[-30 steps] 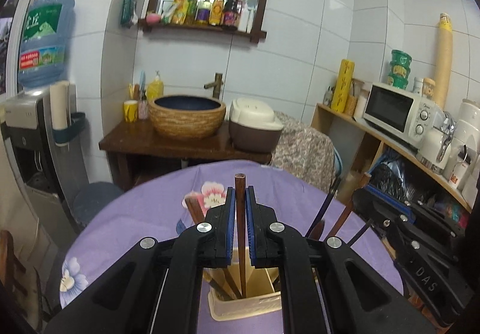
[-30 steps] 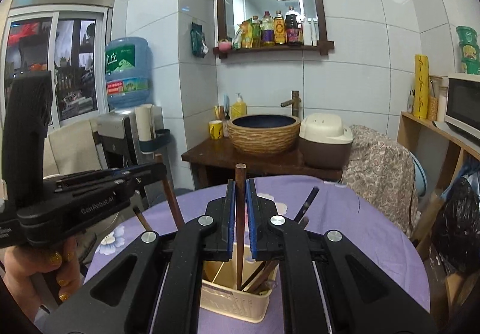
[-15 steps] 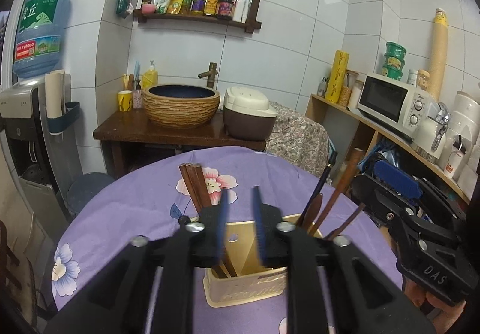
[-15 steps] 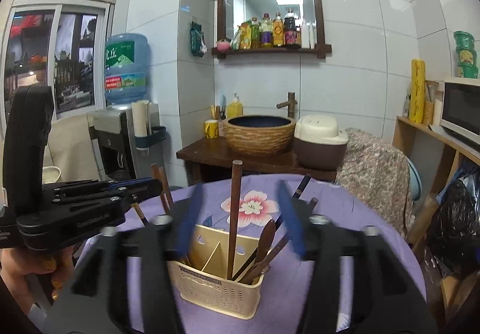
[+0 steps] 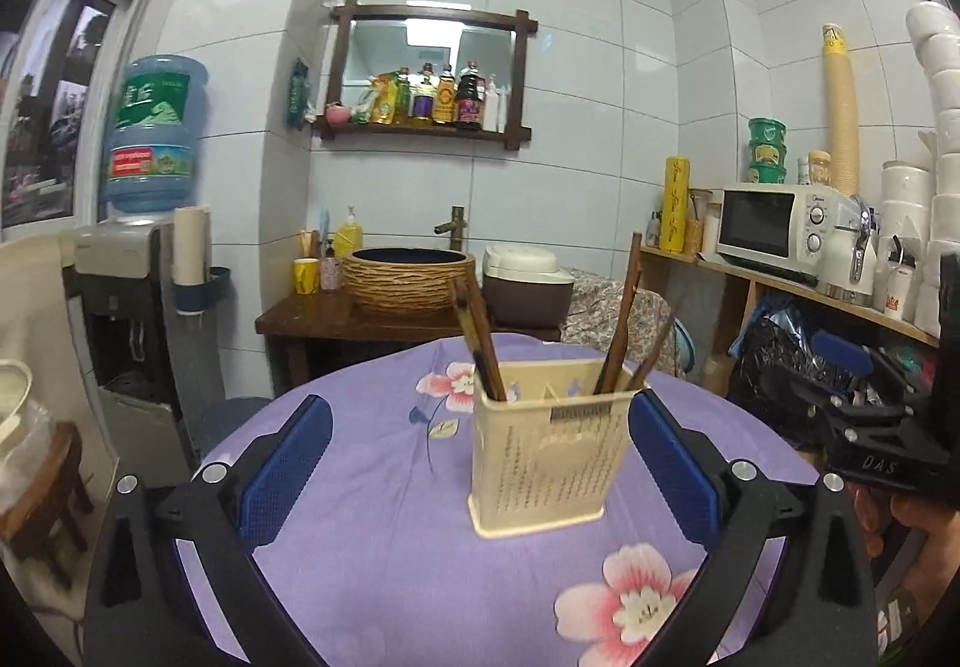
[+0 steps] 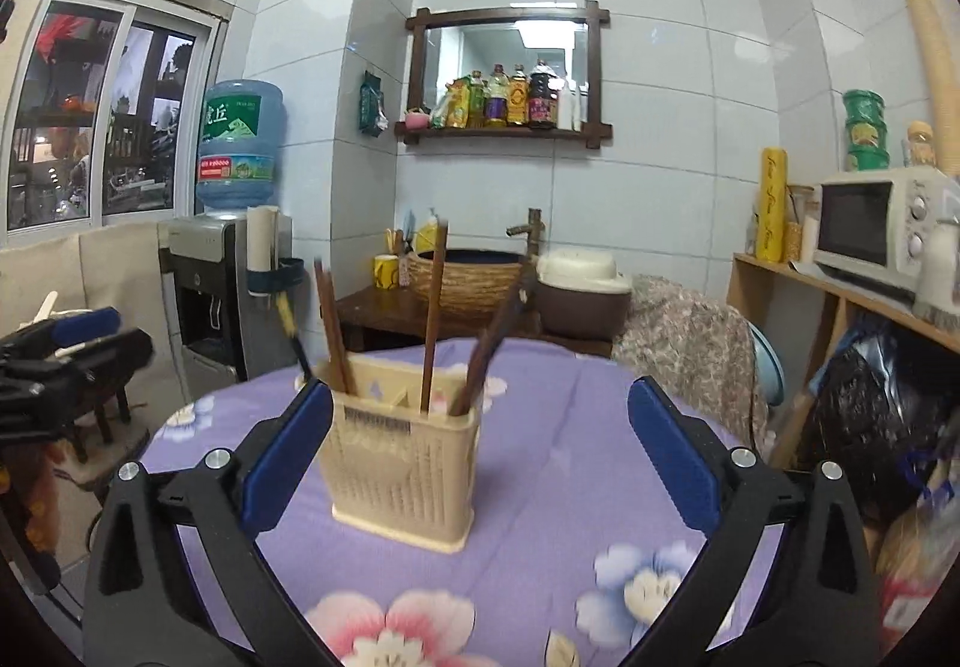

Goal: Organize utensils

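jaws on both tools stand wide apart with nothing between them — the left gripper (image 5: 480, 442) and the right gripper (image 6: 480, 442) have just been opening, and the sticks they carried a second ago now stand in the cream utensil holder (image 5: 543, 448). that holder sits upright near the middle of the surface (image 5: 372, 493), a round top under a purple flowered cloth, with dark wooden chopsticks (image 5: 480, 346) leaning in its left compartment and others (image 6: 433, 316) upright or slanting in the rest. the step in hand looks like letting go and backing off, and to do it well i'd pull both tools straight back, blue pads kept clear of the leaning tops, since a nudge on one could tip the light basket. whether more utensils wait to be sorted, i can't tell; none lie loose on the cloth in view. beyond it there's a woven basin (image 5: 411, 283) on a dark wooden stand, a water dispenser (image 5: 123, 301) at the left, a microwave (image 5: 774, 226) on a shelf at the right, and white tiled walls — a cramped room.
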The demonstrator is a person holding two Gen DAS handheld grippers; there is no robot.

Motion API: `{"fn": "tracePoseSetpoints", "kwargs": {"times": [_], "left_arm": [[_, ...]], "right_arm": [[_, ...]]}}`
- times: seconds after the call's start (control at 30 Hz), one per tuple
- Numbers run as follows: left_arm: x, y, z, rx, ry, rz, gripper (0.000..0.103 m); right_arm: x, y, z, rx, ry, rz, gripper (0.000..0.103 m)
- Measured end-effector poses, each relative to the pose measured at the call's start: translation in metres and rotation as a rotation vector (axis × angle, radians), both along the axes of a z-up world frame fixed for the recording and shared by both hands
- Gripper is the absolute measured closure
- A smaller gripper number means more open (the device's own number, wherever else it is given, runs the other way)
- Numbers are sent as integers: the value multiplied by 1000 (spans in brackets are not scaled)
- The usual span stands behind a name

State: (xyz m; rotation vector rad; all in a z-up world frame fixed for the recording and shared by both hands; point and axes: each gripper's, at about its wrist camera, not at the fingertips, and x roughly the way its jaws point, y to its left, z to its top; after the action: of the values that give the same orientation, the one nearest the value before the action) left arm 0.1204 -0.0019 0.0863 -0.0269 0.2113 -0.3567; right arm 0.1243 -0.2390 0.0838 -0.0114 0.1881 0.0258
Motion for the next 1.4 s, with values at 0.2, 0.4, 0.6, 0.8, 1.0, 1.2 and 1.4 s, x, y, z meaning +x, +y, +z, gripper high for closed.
{"fn": "tracePoseSetpoints", "kwargs": {"times": [0.2,0.4,0.6,0.8,1.0,1.2,1.4], "left_arm": [[-56,5,-37,28,-20,129,5],[-104,16,-57,-37,-21,237,5],[-117,7,-63,36,3,250,5],[-130,15,-65,-15,-10,225,5],[-136,12,-66,-3,-24,231,5],[-137,12,-67,-9,-20,232,5],[-137,13,-66,-22,-11,225,5]], "right_arm": [[-68,10,-52,78,37,-45,6],[-120,32,-79,40,61,-97,6],[-145,48,-85,19,67,-97,6],[-153,47,-78,24,34,-85,6],[-156,48,-76,18,30,-74,6],[-158,47,-75,24,30,-74,6],[-159,47,-73,19,21,-71,6]]}}
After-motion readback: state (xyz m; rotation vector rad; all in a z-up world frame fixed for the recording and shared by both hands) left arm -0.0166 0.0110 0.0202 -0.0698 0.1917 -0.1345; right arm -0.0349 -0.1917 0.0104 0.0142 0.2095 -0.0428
